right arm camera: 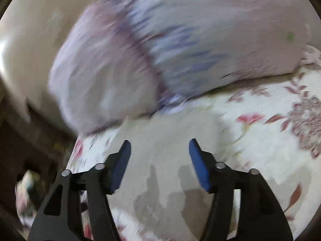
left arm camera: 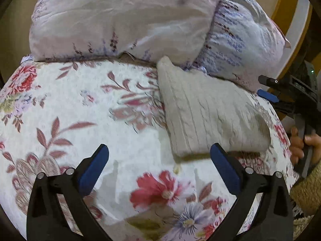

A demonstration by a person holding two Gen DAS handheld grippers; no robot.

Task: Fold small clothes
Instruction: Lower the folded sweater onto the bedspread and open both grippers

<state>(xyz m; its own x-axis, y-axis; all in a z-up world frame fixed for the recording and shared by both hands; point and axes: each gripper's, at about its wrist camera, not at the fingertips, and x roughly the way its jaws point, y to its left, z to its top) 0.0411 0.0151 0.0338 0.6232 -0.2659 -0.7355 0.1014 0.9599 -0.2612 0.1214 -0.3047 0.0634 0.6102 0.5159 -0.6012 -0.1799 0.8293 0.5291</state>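
A folded grey knit garment (left arm camera: 210, 116) lies on the floral bedspread (left arm camera: 80, 120), its far corner touching the lilac pillow (left arm camera: 120, 20). The left gripper (left arm camera: 158, 160) hovers spread wide and empty at the garment's near edge. The right gripper (right arm camera: 159, 154), also spread and empty, hangs over the garment, though that view is blurred.

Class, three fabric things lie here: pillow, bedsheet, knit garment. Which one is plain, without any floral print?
The grey knit garment: ribbed and unpatterned, whereas the pillow and bedsheet carry flowers.

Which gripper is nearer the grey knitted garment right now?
Left, narrowly. The left gripper hangs open at the grey knitted garment's near edge; the right gripper is open at its far side, apparently just off it.
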